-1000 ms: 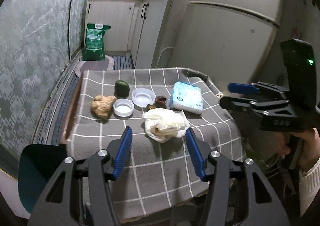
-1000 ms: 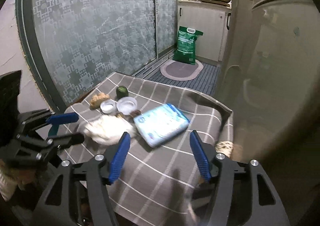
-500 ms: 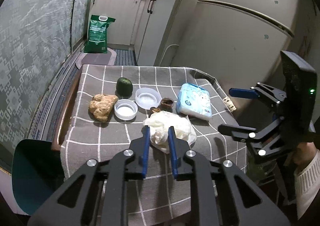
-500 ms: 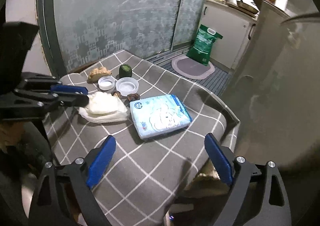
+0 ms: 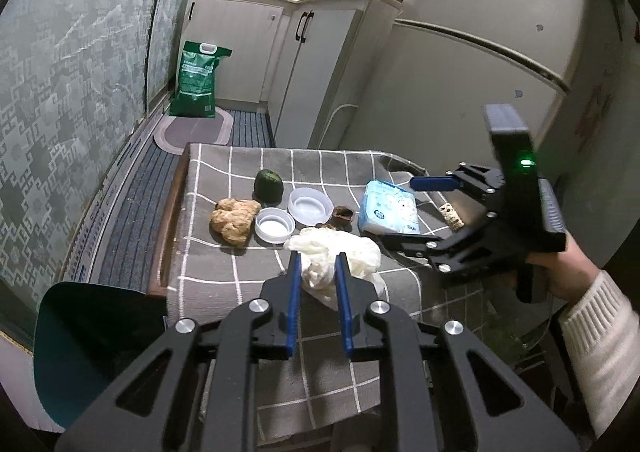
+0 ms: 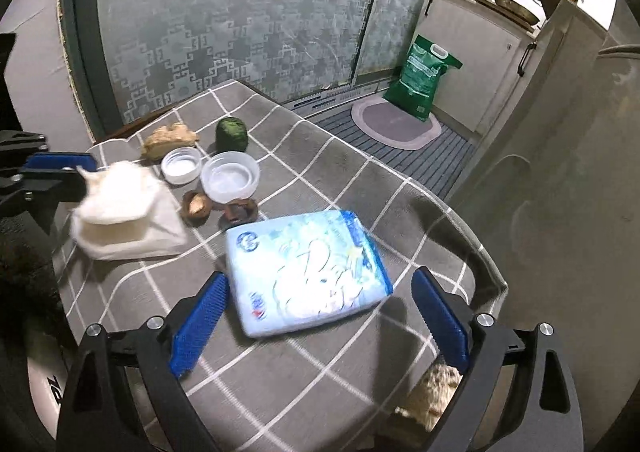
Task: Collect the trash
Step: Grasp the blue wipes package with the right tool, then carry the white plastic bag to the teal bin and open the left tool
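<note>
A crumpled white tissue wad lies at the near edge of the grey checked tablecloth. My left gripper is shut on the wad's near part; the wad also shows in the right wrist view, slightly lifted and blurred. My right gripper is open wide, hovering over a blue tissue pack, and appears at the table's right side. Walnut shells lie beside the pack.
A ginger root, a green avocado and two clear plastic lids sit mid-table. A corn cob piece lies at the right edge. A teal chair stands left; fridge right.
My left gripper closed from wide open onto the tissue wad. My right gripper opened wider and moved in over the blue tissue pack.
</note>
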A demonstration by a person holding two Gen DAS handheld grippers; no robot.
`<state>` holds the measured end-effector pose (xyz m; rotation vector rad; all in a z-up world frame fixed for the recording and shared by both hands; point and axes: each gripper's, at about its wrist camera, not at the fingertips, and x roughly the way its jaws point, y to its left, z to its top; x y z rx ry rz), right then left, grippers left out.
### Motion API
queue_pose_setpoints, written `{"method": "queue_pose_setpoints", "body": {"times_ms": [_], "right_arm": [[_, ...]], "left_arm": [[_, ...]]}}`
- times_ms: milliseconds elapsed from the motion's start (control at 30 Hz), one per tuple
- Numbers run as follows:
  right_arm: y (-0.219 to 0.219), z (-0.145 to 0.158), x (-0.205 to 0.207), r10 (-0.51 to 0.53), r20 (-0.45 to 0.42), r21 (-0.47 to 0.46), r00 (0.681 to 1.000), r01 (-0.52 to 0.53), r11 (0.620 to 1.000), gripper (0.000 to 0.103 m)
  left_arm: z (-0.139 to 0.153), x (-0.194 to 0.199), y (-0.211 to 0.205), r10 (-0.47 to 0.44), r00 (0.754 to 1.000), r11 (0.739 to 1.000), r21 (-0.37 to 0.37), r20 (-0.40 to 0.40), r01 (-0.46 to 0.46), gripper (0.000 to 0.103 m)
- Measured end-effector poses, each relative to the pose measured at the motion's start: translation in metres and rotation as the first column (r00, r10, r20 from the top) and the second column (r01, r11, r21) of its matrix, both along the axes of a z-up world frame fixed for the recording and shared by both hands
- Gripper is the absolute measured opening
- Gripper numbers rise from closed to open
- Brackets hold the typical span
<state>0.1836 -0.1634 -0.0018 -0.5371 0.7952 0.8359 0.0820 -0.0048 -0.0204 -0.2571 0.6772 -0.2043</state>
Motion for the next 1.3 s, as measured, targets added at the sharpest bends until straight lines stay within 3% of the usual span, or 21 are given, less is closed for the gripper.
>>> {"method": "queue_pose_setpoints", "body": {"times_ms": [533,667,800,1300], "right_arm": [[0.001,-0.006,0.013,-0.004,-0.07,0.043,0.998,0.007,0.999,0.092],[0.0,-0.005,0.012,-0.004,-0.1,0.067,0.995,0.011,0.998,0.076],[0.001,-0.003,0.012,-0.032,-0.111,0.073,0.993,0.04,0.997,0.072],[0.013,0.05,-0.021,-0.098,-0.095,0.172,0.991,0.113,0.979,0.071]], "left_arm": [[0.018,-0.021,0.034,0.032,0.998,0.999,-0.028,0.049,-0.031,0.018],[0.022,-0.028,0.044,0.049,0.997,0.998,-0.03,0.059,-0.048,0.018],[0.025,-0.035,0.058,0.071,0.995,0.997,-0.032,0.067,-0.069,0.018],[0.033,-0.068,0.117,0.171,0.98,0.985,-0.055,0.101,-0.167,0.018]]}}
